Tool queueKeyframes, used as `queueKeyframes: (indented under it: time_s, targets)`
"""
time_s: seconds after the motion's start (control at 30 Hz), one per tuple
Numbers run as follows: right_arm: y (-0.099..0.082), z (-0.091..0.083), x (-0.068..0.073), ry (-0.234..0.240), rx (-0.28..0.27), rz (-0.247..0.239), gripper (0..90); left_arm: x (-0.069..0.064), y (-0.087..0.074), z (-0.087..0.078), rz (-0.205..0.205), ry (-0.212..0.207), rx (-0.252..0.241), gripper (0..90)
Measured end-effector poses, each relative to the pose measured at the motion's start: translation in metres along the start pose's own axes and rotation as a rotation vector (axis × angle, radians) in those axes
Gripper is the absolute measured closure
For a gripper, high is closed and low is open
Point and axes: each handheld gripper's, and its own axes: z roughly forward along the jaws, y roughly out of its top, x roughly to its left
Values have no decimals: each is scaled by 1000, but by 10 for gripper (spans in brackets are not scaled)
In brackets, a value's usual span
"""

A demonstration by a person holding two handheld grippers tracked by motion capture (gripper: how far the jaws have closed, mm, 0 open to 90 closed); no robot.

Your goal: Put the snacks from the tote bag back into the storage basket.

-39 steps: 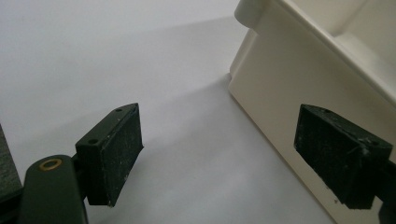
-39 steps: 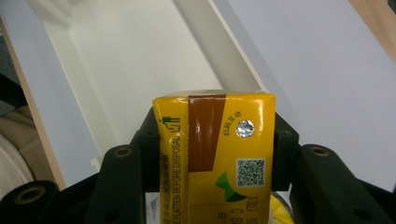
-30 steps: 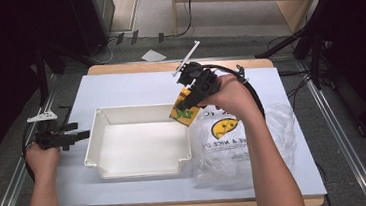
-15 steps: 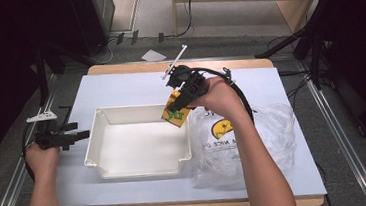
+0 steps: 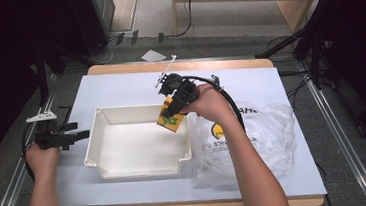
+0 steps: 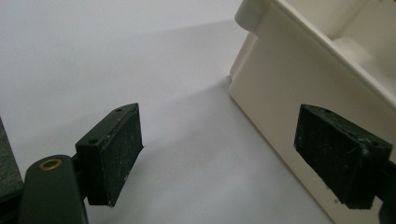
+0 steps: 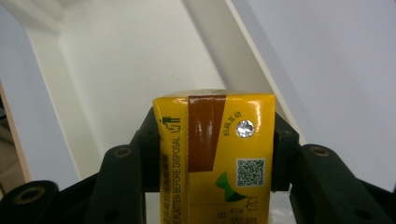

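Now the white bin (image 5: 135, 152) sits mid-surface (image 5: 119, 88), a crumpled plastic bag (image 5: 269, 135) just right of it. Left of the bin, the left tool (image 5: 73, 136) rests spread and empty. Above the bin's far-right corner, the right tool (image 5: 174, 115) pinches a yellow drink carton (image 7: 215, 154); better to lower it well inside the wall before letting go.

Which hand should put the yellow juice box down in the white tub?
The right. The right gripper already clamps the yellow juice box over the white tub at its far right corner. The left gripper is open, off beside the tub's left wall.
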Motion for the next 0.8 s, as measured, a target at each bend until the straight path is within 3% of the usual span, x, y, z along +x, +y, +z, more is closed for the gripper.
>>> queueKeyframes:
  time_s: [0.37, 0.8]
  targets:
    - [-4, 25, -3, 8, 33, 14, 542, 0, 0, 0, -1, 2, -3, 163]
    - [-2, 40, -8, -9, 70, 28, 542, 0, 0, -1, 0, 4, -10, 163]
